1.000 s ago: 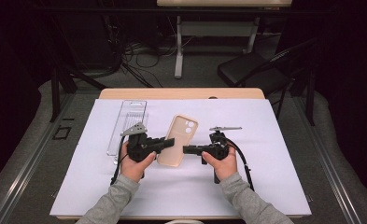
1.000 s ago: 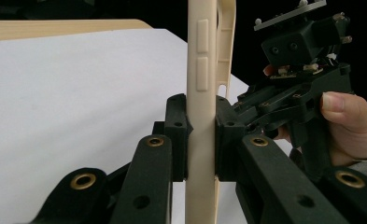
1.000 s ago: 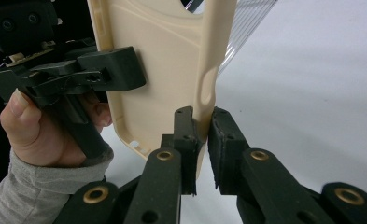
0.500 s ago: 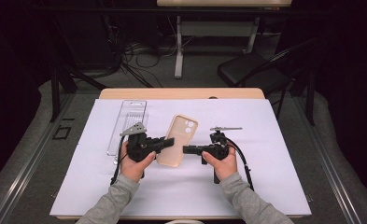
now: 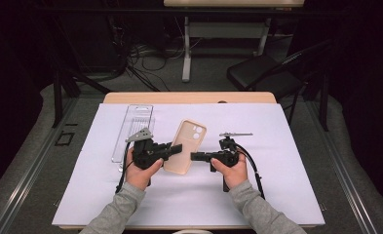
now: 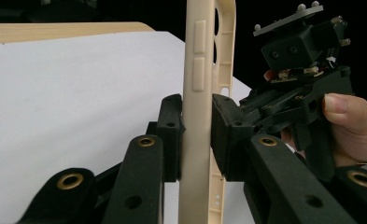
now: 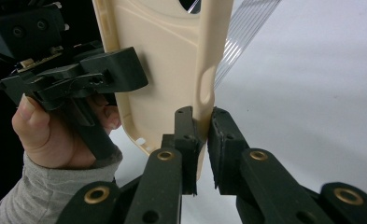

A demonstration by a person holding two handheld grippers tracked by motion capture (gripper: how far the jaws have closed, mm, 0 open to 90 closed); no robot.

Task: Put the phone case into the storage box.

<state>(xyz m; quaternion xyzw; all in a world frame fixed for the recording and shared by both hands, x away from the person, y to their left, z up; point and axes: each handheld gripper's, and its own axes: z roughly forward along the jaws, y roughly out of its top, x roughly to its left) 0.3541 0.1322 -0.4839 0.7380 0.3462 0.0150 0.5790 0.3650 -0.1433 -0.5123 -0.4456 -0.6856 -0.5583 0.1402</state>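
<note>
While two grippers' jaws clamp one beige phone case (image 5: 187, 146), left jaws just easing, one clear tray (image 5: 133, 130) beside

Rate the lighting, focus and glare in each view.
High view: the white table cover is evenly lit, the room behind falls to near black, mild softness overall. Left gripper view: the phone case edge is sharp, the background black. Right gripper view: bright cover, no harsh glare, near jaws slightly soft.

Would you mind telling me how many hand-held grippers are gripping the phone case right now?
2. The left hand-held gripper pinches one long edge of the phone case; the right hand-held gripper pinches the opposite edge, near its lower end.
</note>
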